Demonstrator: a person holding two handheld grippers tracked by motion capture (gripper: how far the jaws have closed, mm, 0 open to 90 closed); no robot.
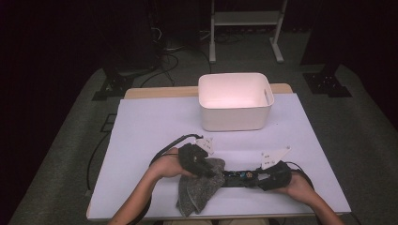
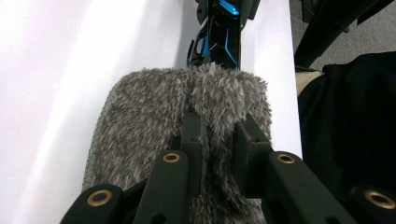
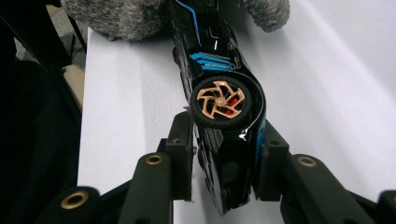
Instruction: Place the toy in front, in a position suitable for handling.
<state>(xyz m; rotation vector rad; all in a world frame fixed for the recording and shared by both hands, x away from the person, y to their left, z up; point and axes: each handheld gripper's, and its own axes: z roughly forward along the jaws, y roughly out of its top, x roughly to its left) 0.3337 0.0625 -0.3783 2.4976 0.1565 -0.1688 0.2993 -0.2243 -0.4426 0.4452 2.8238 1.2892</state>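
Note:
A black toy car with blue stripes and a copper wheel lies on its side near the table's front edge. My right gripper is shut on its rear end, jaws pressed on both sides of the body. A grey fuzzy cloth is draped over the car's other end. Pinching a fold of that cloth is my left gripper, shut on it, at the left of the car in the high view. The car's front is hidden under the cloth.
A white plastic bin stands open at the back middle of the white table. Cables trail from both grippers. The table's front edge runs close behind both hands.

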